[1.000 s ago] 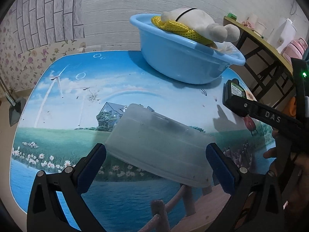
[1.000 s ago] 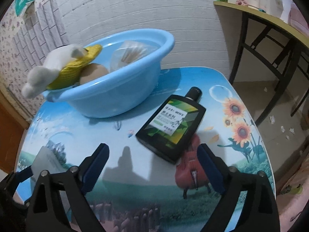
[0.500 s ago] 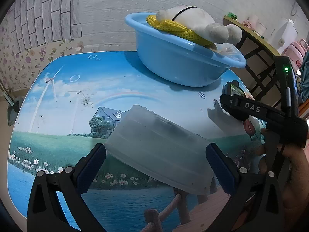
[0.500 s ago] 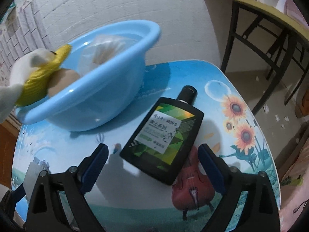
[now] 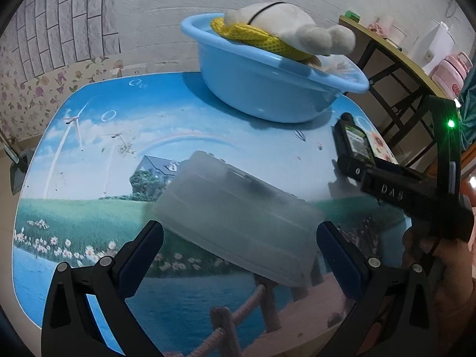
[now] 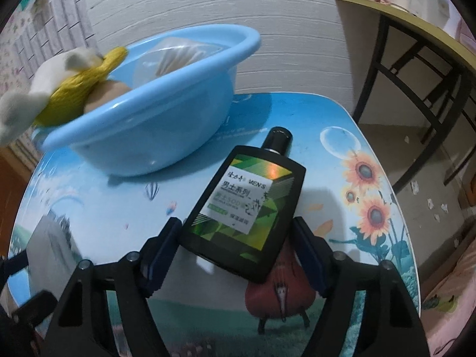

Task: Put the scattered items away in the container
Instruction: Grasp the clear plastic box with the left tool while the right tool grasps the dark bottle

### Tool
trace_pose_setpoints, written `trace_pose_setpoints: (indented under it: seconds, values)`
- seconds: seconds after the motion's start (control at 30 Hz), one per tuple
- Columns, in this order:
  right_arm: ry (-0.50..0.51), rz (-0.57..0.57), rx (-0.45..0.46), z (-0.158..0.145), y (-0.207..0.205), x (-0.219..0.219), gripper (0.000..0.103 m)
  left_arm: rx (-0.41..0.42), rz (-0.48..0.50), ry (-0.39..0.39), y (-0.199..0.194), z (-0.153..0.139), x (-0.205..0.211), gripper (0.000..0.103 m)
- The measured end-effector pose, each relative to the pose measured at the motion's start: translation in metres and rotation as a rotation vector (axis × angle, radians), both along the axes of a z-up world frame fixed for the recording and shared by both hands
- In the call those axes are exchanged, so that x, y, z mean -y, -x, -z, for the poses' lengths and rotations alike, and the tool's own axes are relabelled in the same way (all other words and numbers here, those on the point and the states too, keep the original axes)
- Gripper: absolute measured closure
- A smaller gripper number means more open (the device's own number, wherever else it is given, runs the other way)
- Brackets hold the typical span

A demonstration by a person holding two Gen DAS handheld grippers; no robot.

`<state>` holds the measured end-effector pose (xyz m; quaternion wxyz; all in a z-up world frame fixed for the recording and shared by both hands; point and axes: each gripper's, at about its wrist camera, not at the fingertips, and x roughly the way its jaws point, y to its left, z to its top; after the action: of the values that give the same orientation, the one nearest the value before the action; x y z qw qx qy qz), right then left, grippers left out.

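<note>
Right tool closing round one bottle.

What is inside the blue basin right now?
In the blue basin lie a white plush toy in yellow mesh draped over its rim, a brownish rounded item and a clear plastic bag. The basin's wall hides anything beneath them.

The basin is hiding most of its contents, and the left frame edge is cropping the plush toy.
</note>
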<state>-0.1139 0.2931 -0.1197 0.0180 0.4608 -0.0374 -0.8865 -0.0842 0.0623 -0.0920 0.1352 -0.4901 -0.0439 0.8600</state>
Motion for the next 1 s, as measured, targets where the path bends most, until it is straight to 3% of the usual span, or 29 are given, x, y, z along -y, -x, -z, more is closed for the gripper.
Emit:
trace_pose_setpoints:
  seconds: [0.33, 1.0]
  values:
    - [0.009, -0.261, -0.035, -0.001, -0.046, 0.038, 0.031, 0.047, -0.010, 0.008, -0.005, 0.007, -0.007, 0.000]
    - [0.028, -0.759, -0.036, -0.001, -0.088, 0.119, 0.031, 0.044, -0.139, 0.000, -0.012, 0.004, 0.049, 0.000]
